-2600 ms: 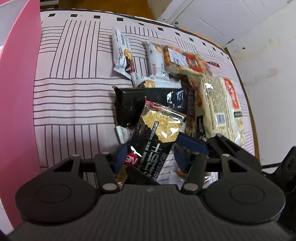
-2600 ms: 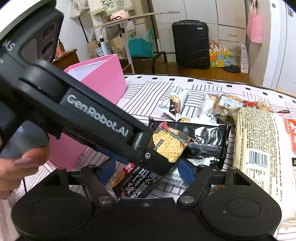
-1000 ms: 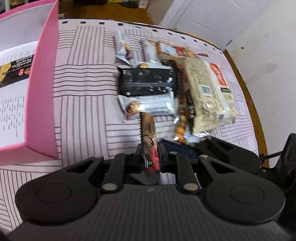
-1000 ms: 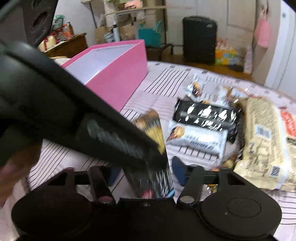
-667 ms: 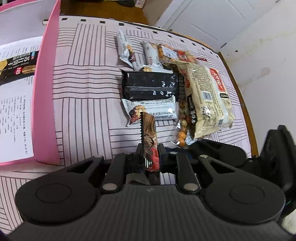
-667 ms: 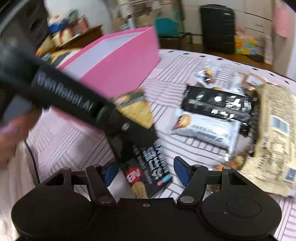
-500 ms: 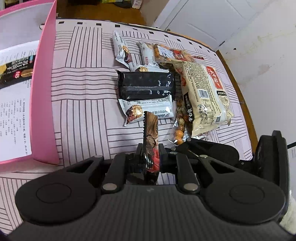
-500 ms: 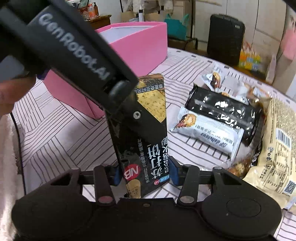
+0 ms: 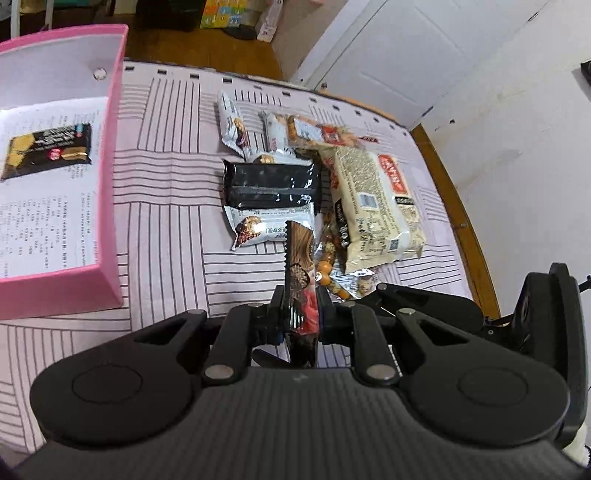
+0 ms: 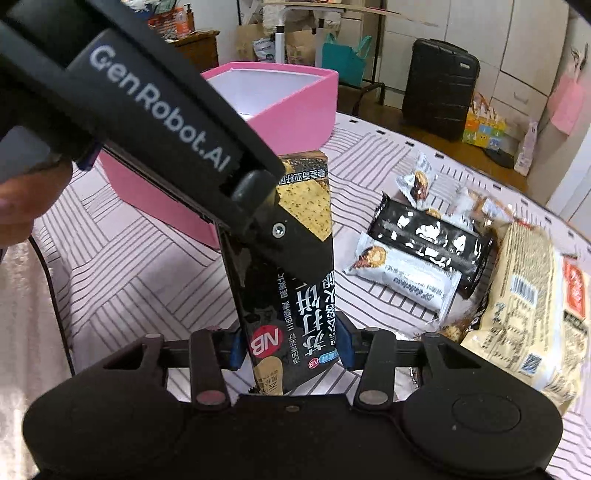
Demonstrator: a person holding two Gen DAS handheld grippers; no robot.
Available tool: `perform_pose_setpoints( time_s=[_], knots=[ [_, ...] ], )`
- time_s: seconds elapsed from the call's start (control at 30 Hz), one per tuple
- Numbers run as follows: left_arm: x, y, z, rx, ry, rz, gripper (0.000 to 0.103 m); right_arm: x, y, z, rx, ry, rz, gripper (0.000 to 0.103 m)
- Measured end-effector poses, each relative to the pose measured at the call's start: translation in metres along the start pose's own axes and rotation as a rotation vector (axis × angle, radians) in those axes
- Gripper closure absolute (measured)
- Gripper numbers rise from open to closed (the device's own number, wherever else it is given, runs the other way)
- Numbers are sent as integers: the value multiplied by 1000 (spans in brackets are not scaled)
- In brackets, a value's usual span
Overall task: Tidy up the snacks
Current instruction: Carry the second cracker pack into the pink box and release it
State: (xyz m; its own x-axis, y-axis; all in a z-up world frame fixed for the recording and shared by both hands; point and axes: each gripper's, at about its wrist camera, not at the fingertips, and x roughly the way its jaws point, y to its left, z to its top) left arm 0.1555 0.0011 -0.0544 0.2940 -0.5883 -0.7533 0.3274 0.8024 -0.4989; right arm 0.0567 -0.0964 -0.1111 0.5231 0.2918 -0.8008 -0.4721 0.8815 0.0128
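Beyond the far edge of your striped tablecloth (image 10: 122, 273), a black suitcase (image 10: 439, 99) stands upright against white cabinets (image 10: 476, 33). Just right of it you have a colourful box (image 10: 484, 127) on the wooden floor (image 9: 207, 55). Farther left, a teal bag (image 10: 345, 57) sits beside cardboard boxes (image 10: 295, 38). At the right, a white door (image 9: 399, 62).

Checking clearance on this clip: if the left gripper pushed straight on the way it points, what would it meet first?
Probably the white nut-bar packet: it lies just beyond the cracker packet clamped in the left gripper, with the black packet behind. Depth is uncertain.
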Motion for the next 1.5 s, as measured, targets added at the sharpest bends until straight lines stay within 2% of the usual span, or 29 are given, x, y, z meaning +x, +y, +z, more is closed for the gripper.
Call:
perform_pose_setpoints(
  time_s=[0.27, 0.43, 0.5, 0.6, 0.7, 0.8, 0.9, 1.1, 1.23, 1.37, 1.5],
  knots=[
    [-52, -2, -6, -7, -81, -17, 88, -24, 22, 21, -33, -24, -6, 52],
    [-85, 5, -2, -19, -135, -2, 88, -36, 41, 46, -61, -52, -2, 52],
    [-100, 11, 2, -28, -169, 13, 88, -38, 49, 59, -85, -89, 11, 52],
    [-127, 26, 8, -53, -264, 68, 88, -37, 61, 78, -143, -160, 19, 53],
    [-143, 44, 14, -83, -305, 59, 88, -27, 70, 102, -160, -196, 50, 53],
    [-151, 69, 25, -128, -331, 95, 88, -9, 78, 123, -184, -214, 74, 53],
    [-147, 98, 35, -160, -329, 111, 88, 15, 82, 139, -233, -204, 91, 53],
    [-110, 149, 52, -190, -285, 152, 85, 62, 77, 161, -347, -124, 105, 56],
    [-78, 169, 66, -213, -274, 165, 84, 88, 74, 176, -424, -57, 66, 58],
    [-55, 177, 72, -229, -249, 175, 83, 106, 69, 179, -446, -3, 67, 60],
    [-38, 188, 79, -238, -213, 208, 75, 116, 65, 175, -436, 9, 61, 62]
  ],
)
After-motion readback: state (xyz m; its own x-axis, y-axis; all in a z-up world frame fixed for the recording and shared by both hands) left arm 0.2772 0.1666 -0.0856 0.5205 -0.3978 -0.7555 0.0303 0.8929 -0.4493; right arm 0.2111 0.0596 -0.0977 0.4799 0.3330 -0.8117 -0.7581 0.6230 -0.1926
